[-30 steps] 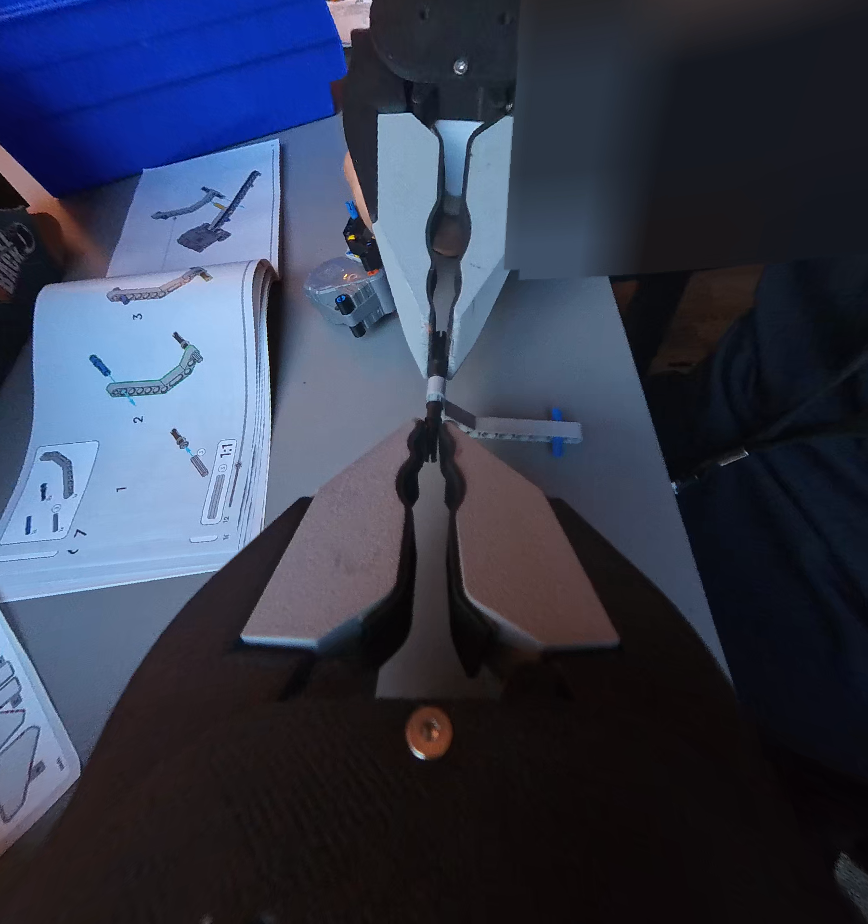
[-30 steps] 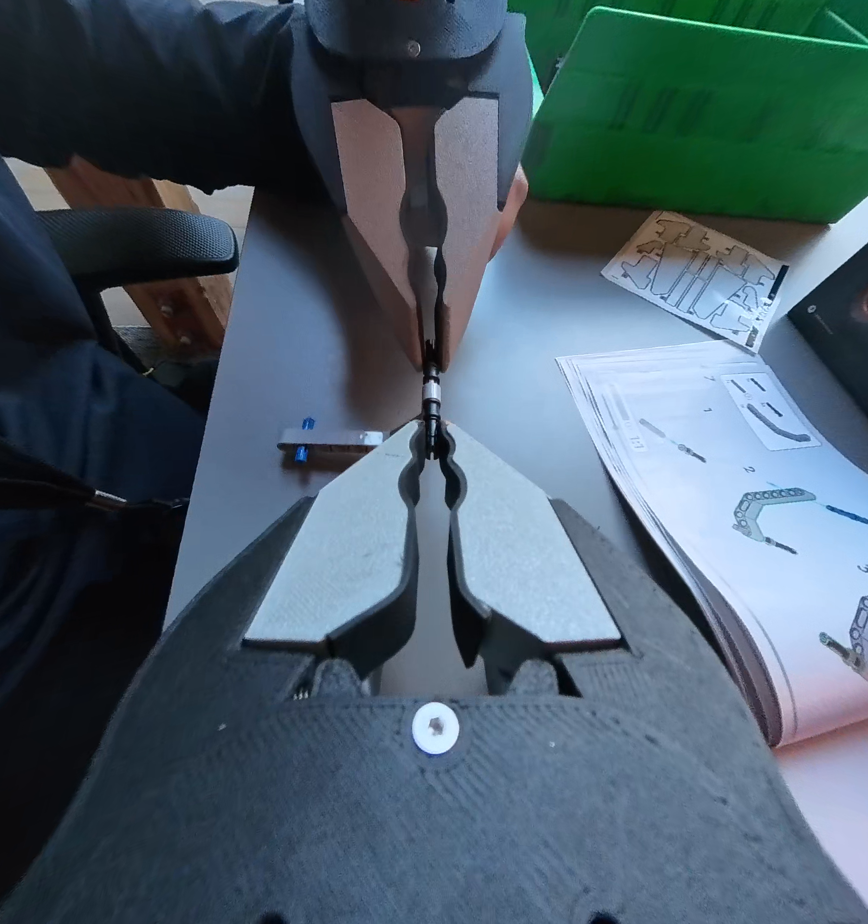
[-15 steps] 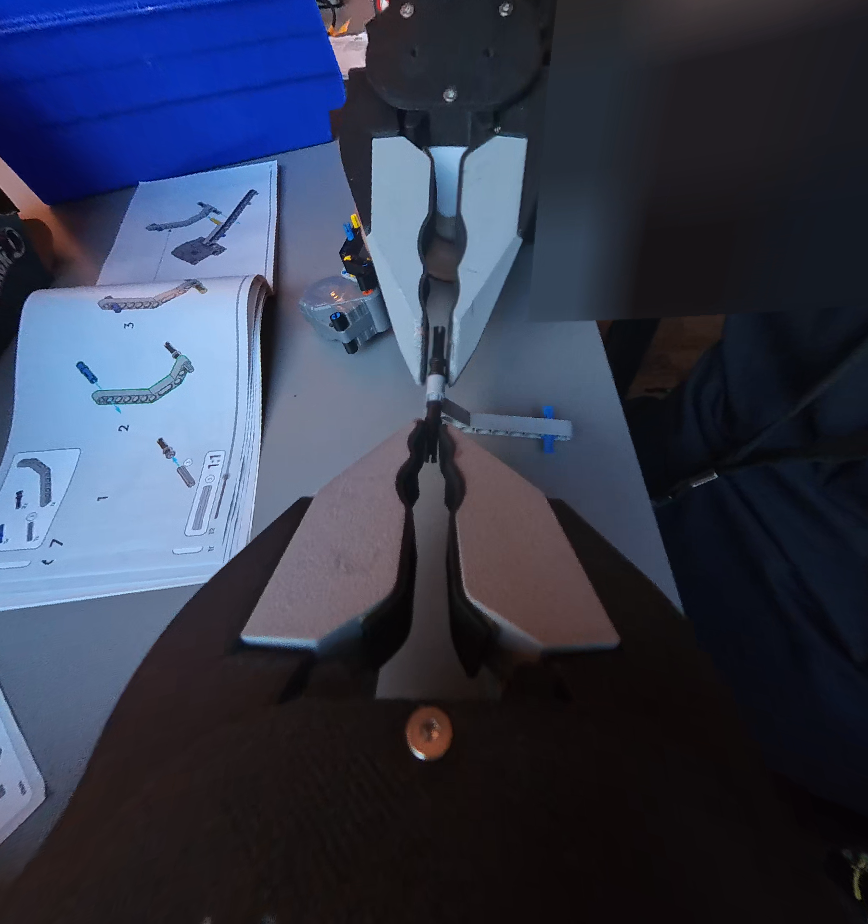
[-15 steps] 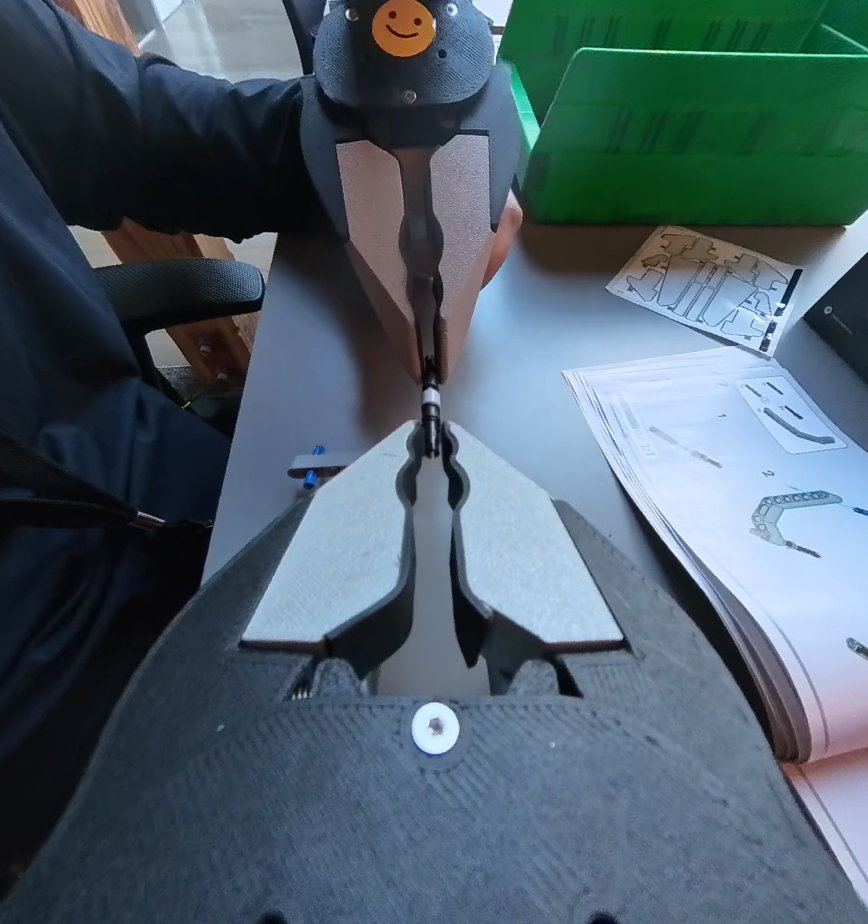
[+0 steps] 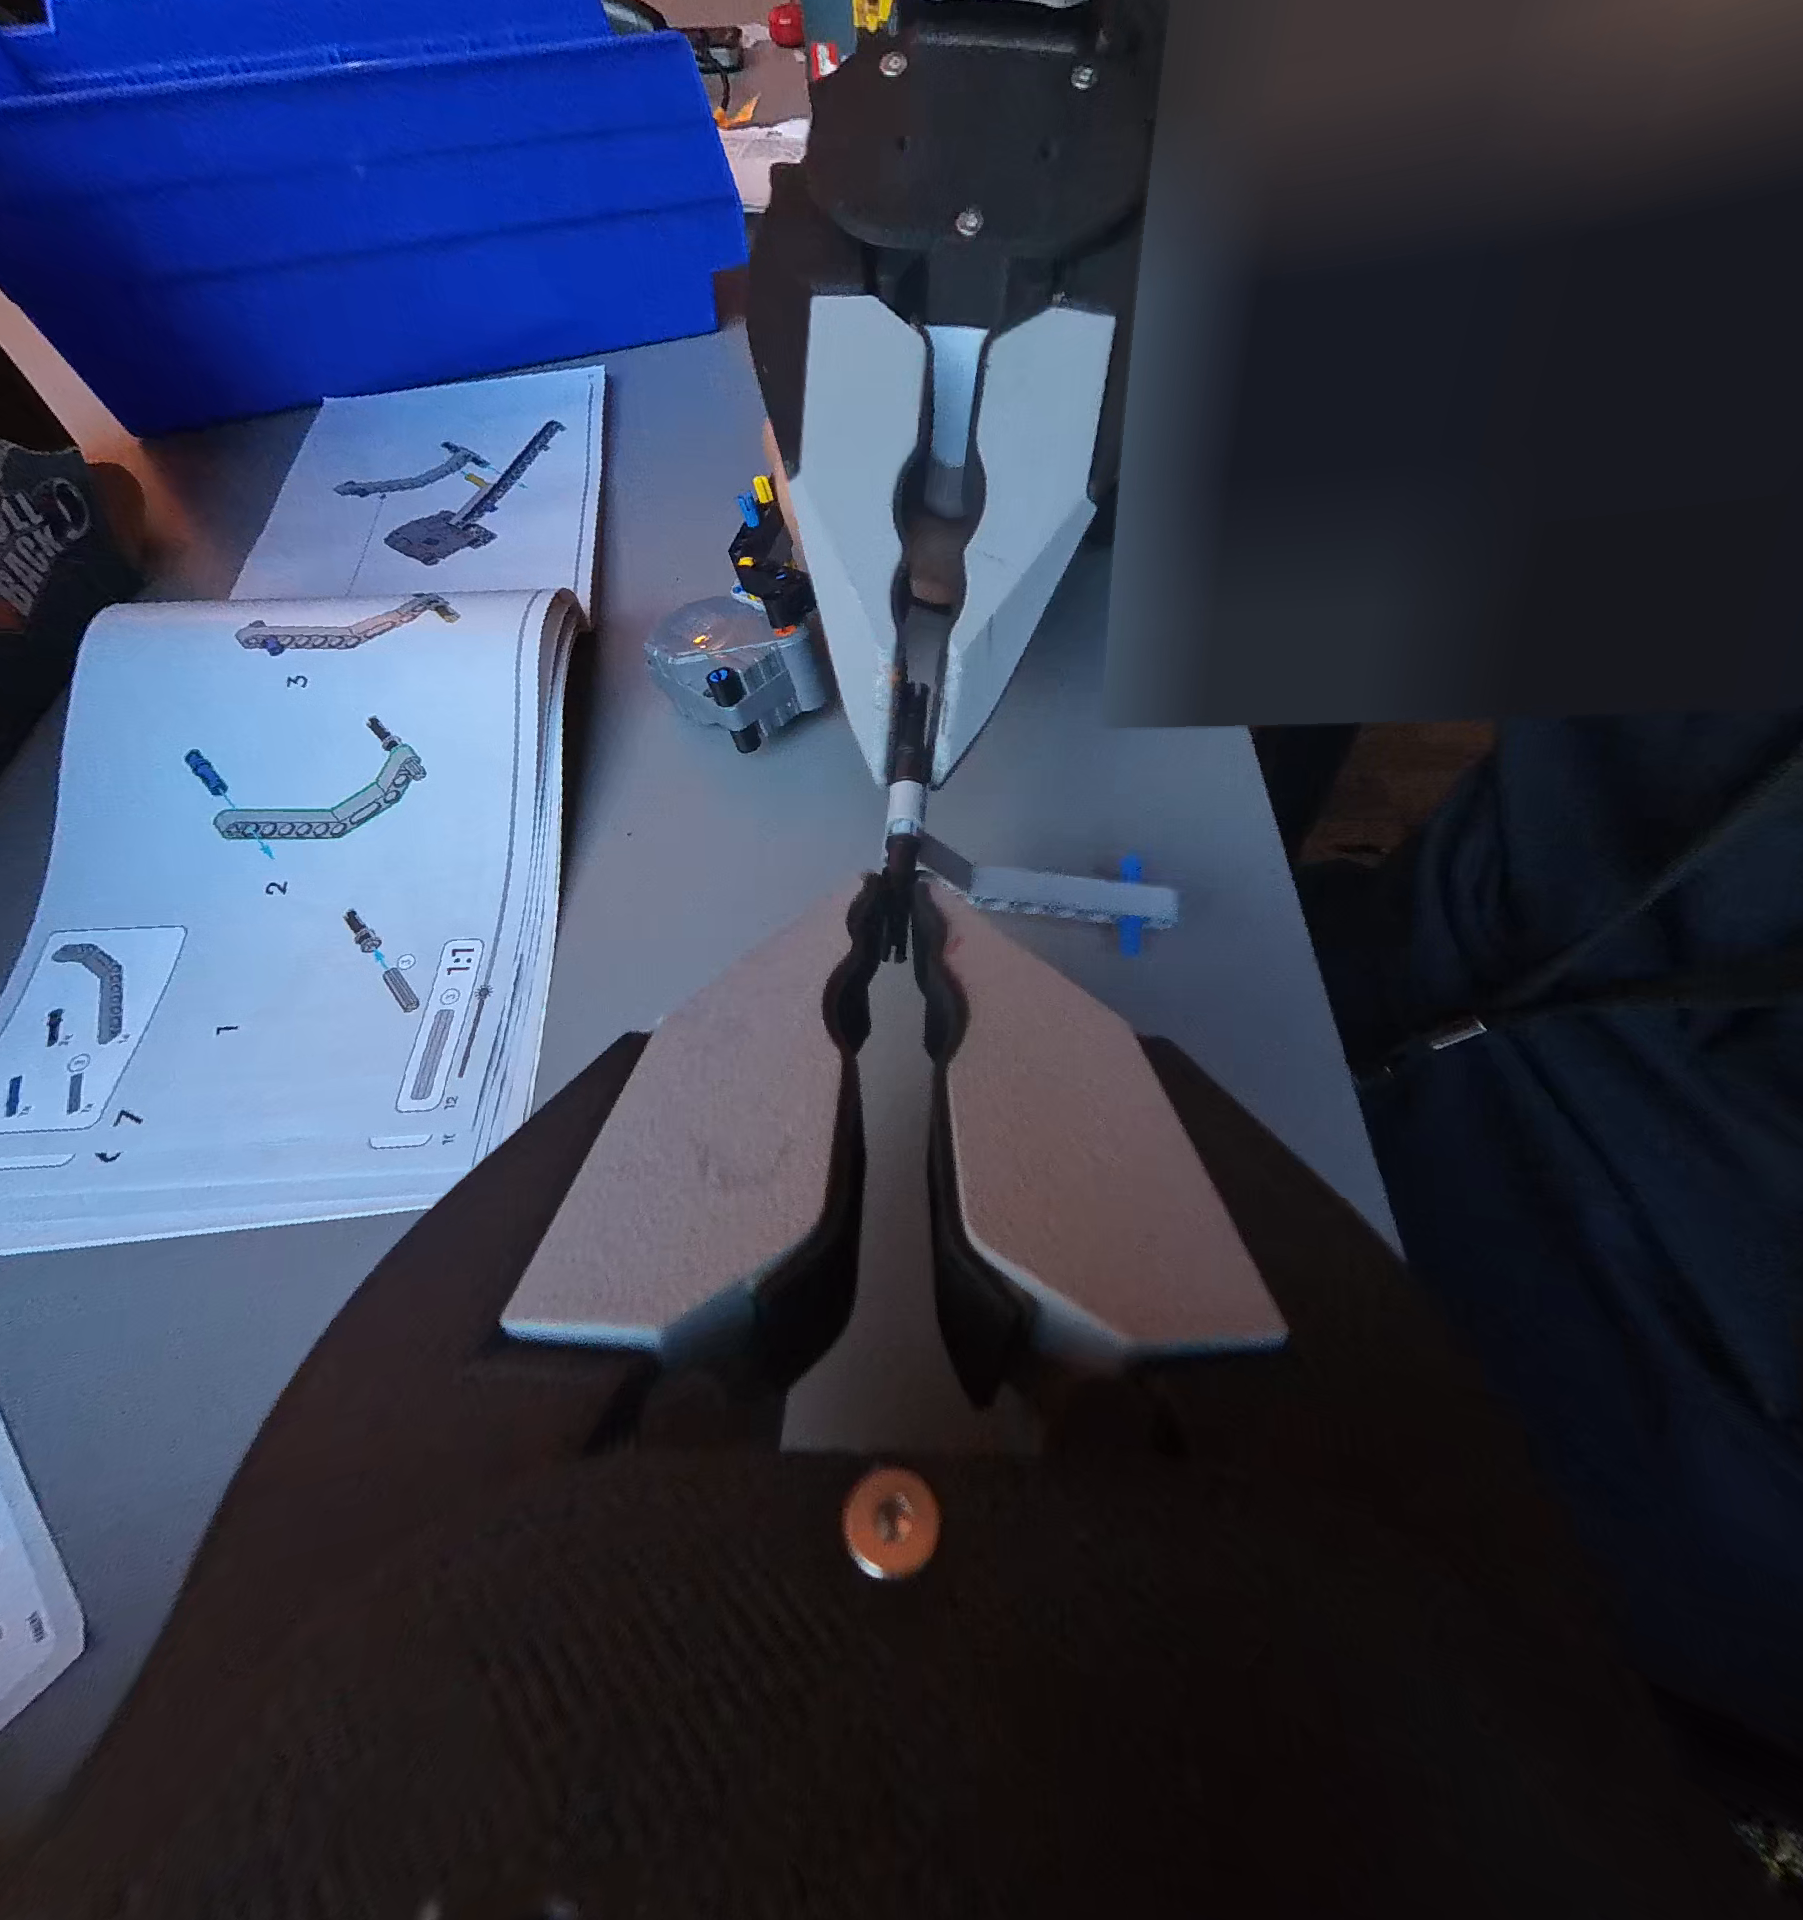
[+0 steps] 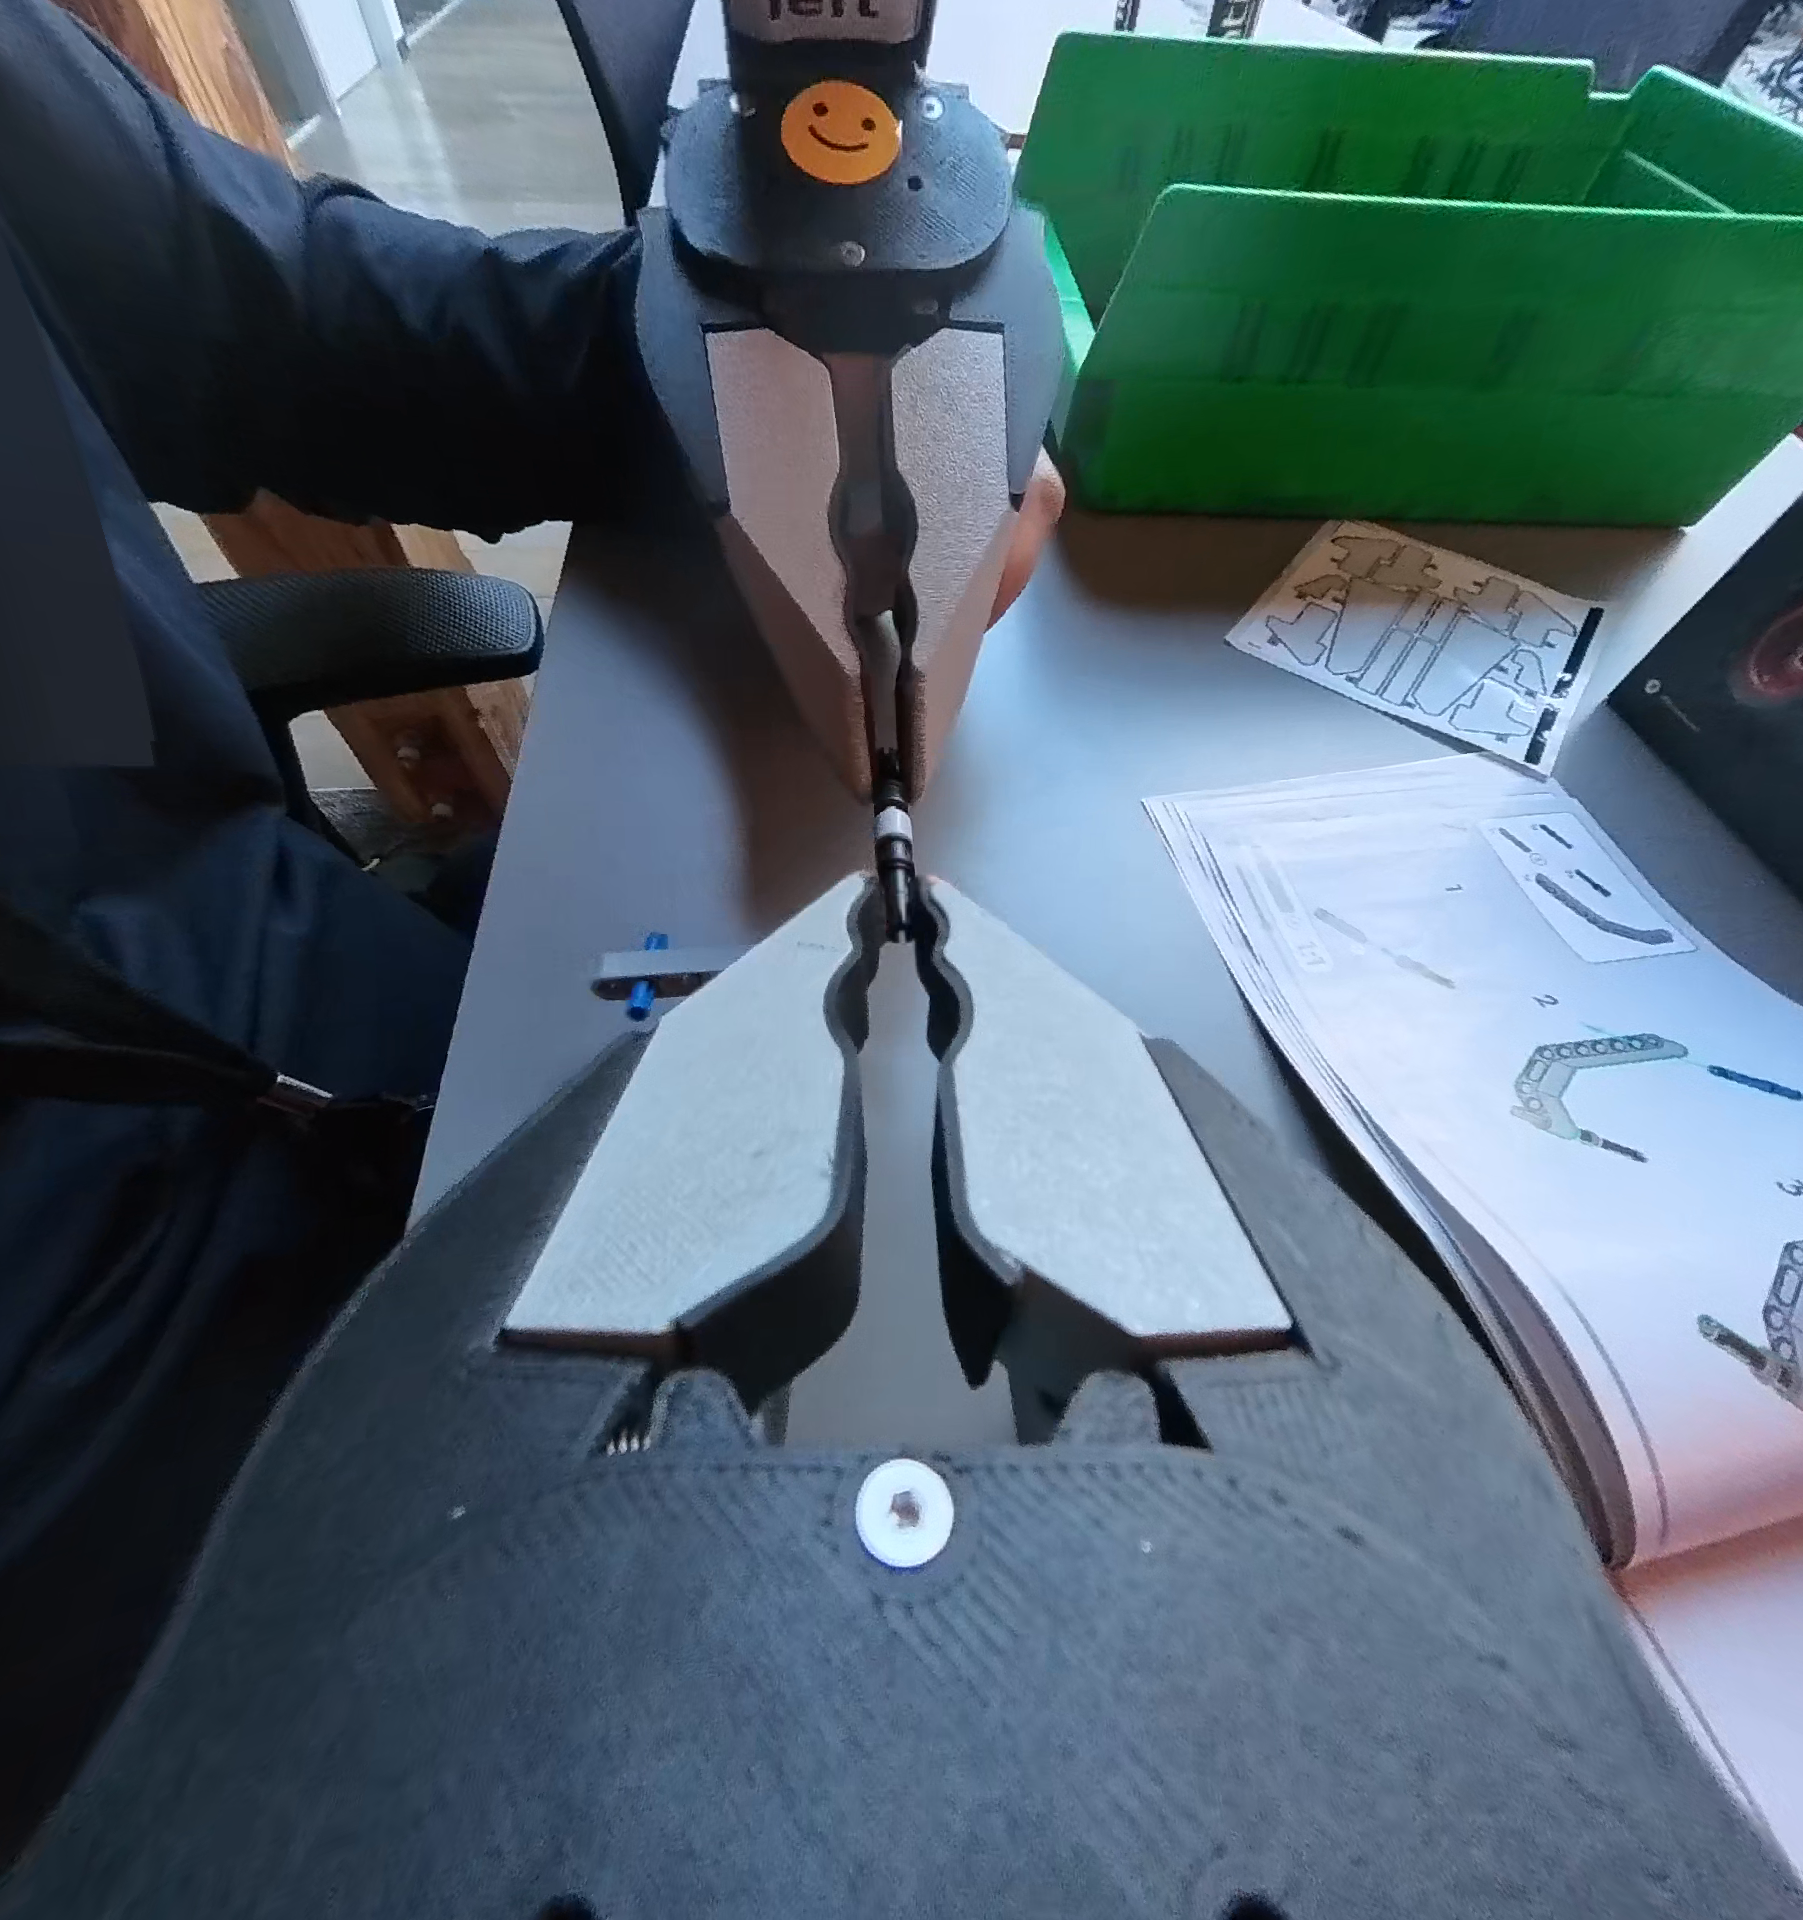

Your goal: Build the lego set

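Above the grey worktop [image 5: 668, 873], midway between booklet and person, the two grippers meet tip to tip. Left gripper [image 5: 894, 914]: jaws pressed together on one end of a thin black axle [image 5: 902, 831] carrying a small white sleeve. Right gripper [image 6: 895, 909]: jaws pinching the opposite end of the same axle [image 6: 892, 842]. The axle is held in the air, clear of the surface, spanning the short gap between the tips.

Just beside the tips, lying flat on the worktop: grey beam [image 5: 1068, 896] with a blue pin [image 5: 1132, 902] through it. In the right wrist view the right gripper's own finger covers one end of the beam [image 6: 658, 971].

Behind the right gripper as the left wrist view sees it: a grey and clear motor-like block [image 5: 736, 665] with a small black, yellow and blue sub-assembly [image 5: 767, 551] touching or just beside it; cannot tell which.

Open instruction booklet [image 5: 284, 883] lies well to one side, showing numbered build steps. Sticker sheet [image 6: 1416, 644] lies beyond it, near the green bin [image 6: 1448, 343]. Blue bin [image 5: 336, 208] stands at the far edge. A dark printed box [image 6: 1770, 686] with a red wheel picture stands by the booklet.

An orange smiley sticker [image 6: 841, 133] sits on the left gripper's body, with a label above it. A dark-sleeved arm [image 6: 357, 364] reaches to that gripper; an office chair armrest [image 6: 377, 623] is beyond the worktop edge.
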`<state>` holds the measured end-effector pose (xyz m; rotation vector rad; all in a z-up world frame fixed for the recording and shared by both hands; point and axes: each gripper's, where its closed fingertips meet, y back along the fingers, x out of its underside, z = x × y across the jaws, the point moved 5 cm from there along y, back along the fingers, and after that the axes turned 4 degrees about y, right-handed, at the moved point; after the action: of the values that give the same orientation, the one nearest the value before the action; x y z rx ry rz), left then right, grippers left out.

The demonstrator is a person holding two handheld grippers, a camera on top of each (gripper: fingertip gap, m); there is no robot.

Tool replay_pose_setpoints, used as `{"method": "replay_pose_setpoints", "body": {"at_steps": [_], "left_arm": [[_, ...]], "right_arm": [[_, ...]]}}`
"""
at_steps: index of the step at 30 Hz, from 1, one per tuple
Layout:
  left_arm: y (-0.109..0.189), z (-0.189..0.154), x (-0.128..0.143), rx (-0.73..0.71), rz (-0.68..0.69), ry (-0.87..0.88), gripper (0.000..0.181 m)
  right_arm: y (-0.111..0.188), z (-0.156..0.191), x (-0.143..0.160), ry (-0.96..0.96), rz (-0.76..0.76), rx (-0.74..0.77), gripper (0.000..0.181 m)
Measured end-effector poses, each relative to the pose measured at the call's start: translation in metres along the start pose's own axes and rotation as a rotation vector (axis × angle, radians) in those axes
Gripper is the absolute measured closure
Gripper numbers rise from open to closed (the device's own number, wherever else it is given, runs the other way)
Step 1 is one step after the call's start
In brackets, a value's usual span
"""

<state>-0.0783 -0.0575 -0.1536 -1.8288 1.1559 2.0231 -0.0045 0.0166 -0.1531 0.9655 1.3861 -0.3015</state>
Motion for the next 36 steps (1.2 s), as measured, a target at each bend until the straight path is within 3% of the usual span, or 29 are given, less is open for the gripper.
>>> {"method": "replay_pose_setpoints", "body": {"at_steps": [11, 27, 36], "left_arm": [[0.003, 0.0, -0.003, 0.018, -0.042, 0.009, 0.173], [0.003, -0.004, -0.016, 0.001, -0.161, -0.016, 0.177], [-0.007, -0.007, -0.001, -0.036, 0.02, -0.09, 0.177]], "right_arm": [[0.003, -0.002, -0.001, -0.016, -0.008, -0.001, 0.179], [0.01, -0.001, -0.009, -0.04, -0.089, -0.034, 0.18], [0.002, 0.004, 0.003, 0.039, 0.03, -0.021, 0.179]]}}
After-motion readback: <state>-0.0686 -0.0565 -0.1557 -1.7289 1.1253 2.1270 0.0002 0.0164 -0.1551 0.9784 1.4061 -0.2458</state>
